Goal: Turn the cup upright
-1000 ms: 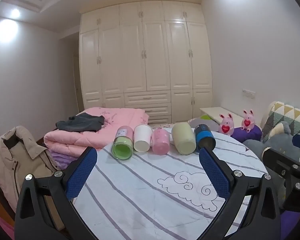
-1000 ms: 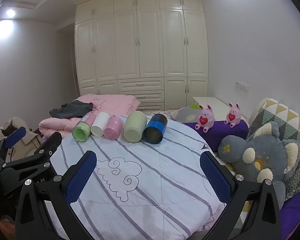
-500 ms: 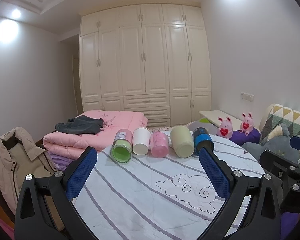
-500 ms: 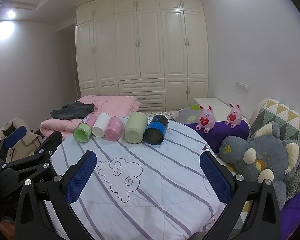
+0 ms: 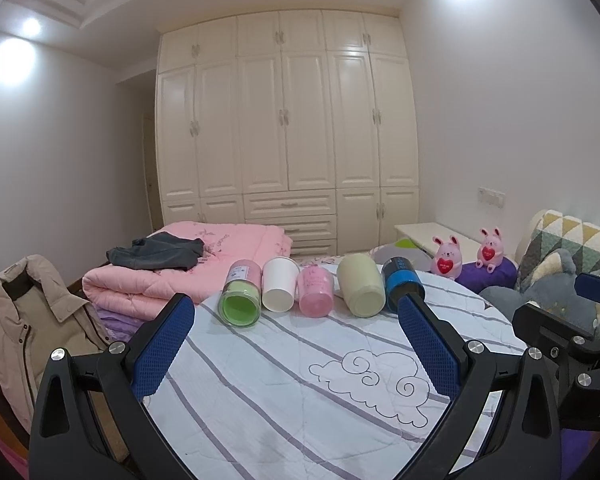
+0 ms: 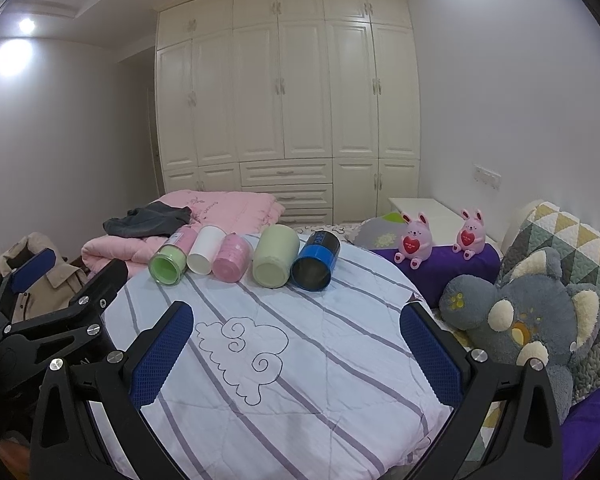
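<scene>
Several cups lie on their sides in a row at the far edge of a round table [image 5: 300, 400] covered with a striped cloth: a green cup [image 5: 240, 300], a white cup [image 5: 279, 290], a pink cup [image 5: 316, 294], a pale green cup [image 5: 362, 290] and a blue and black cup [image 5: 400, 282]. In the right wrist view they are the green [image 6: 168, 260], white [image 6: 205, 250], pink [image 6: 231, 258], pale green [image 6: 275, 256] and blue [image 6: 315, 266] cups. My left gripper [image 5: 294, 344] is open and empty, short of the row. My right gripper [image 6: 296, 350] is open and empty, nearer the table's middle [image 6: 300, 360].
A folded pink quilt [image 5: 188, 256] with grey clothes lies behind the table at the left. A beige coat [image 5: 20, 320] hangs at the left. Two pink rabbit toys [image 6: 440, 240] and a grey plush [image 6: 520, 320] sit at the right. A white wardrobe [image 5: 288, 140] fills the back wall.
The left gripper's view has tilted up and drifted slightly, so the cups sit a little lower and nearer its middle. The right gripper has barely moved. Both stay open.
</scene>
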Action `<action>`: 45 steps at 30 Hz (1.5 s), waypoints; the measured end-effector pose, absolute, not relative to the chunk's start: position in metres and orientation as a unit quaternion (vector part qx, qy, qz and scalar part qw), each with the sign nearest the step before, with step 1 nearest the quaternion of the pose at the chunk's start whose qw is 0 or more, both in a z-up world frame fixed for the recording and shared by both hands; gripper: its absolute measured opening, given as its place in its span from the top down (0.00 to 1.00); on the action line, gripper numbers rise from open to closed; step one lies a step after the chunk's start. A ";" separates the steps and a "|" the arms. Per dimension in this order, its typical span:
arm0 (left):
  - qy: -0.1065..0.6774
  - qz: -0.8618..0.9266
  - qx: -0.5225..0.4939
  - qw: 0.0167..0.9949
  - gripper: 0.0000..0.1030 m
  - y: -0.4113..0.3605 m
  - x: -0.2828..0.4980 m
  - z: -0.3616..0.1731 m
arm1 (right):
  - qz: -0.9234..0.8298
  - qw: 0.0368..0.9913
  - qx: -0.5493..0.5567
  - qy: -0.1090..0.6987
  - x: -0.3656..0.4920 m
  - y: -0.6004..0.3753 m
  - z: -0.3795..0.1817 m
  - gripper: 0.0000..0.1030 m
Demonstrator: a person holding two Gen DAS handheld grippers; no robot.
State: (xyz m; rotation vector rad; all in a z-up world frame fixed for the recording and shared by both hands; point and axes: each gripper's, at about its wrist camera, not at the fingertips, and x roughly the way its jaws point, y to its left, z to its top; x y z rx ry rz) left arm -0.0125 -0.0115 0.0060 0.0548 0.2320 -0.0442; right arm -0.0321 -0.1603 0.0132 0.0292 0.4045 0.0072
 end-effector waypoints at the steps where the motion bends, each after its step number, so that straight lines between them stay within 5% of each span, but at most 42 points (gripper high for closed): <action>1: 0.116 -0.022 0.027 0.993 0.01 -0.011 -0.012 0.006 | 0.004 0.979 0.014 0.201 -0.032 -0.160 0.013 0.00; 26: 0.152 -0.044 0.037 0.987 0.01 -0.019 0.015 0.005 | -0.003 0.973 0.003 0.231 -0.015 -0.159 0.013 0.00; 45: 0.270 -0.047 0.024 0.962 0.01 -0.027 0.130 0.015 | 0.018 0.942 0.038 0.334 0.089 -0.203 0.018 0.00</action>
